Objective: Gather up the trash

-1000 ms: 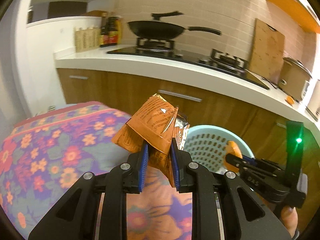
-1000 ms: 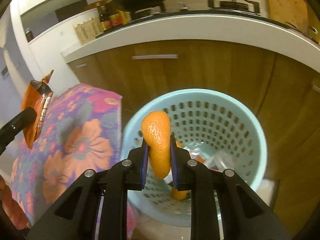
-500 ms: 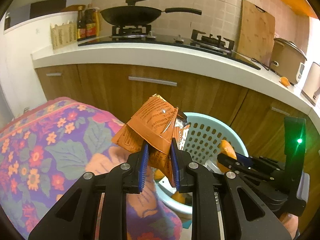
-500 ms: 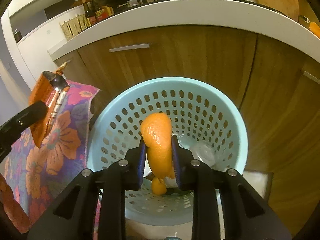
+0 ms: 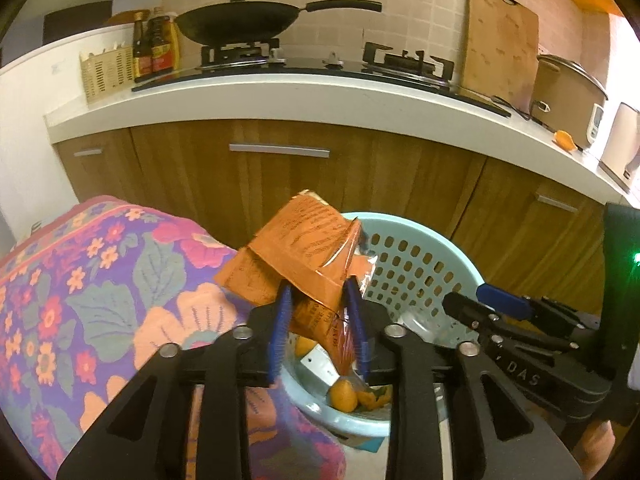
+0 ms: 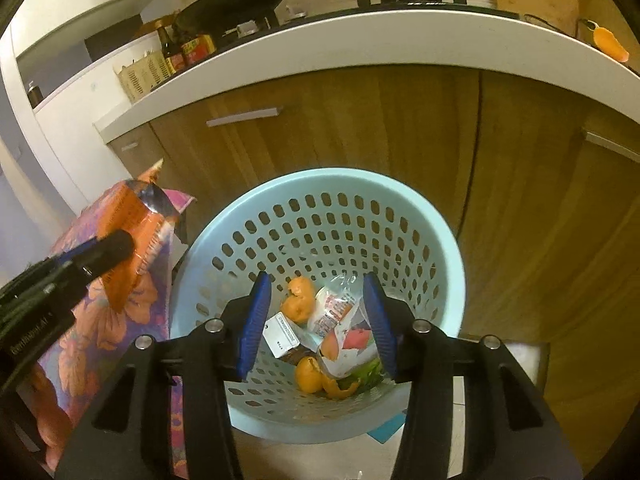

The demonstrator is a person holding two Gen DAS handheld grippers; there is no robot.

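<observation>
**Trash at the basket: wrapper between parting jaws, peel already in**

Trash is in two places: some lies inside the pale blue perforated basket (image 6: 420,216), and one piece sits between the jaws just above its rim.

Behind the basket runs a wooden cabinet front (image 5: 280,200) under a white countertop (image 5: 280,96), which carries a black wok (image 5: 240,24), sauce bottles (image 5: 156,46) and a wooden cutting board (image 5: 500,40). At the basket's left lies a cloth with a flower pattern (image 5: 100,280).

The left gripper (image 5: 318,320) has an orange snack wrapper (image 5: 304,244) between its blue pads, above the basket's near rim. Its jaws are opening, and the wrapper's lower folds seem to hang loose between the pads rather than being squeezed. Dark lines of print cover the wrapper, too small to read.

The right gripper (image 6: 316,320) hovers over the basket mouth, its jaws opening with nothing between them. Its black body shows the letters "DAS" in the left wrist view.

On the basket floor lie orange peel pieces (image 6: 298,304), a crumpled clear packet with red and white printing (image 6: 340,320) that cannot be read, and a small white tag (image 6: 282,336) with tiny illegible text.
</observation>
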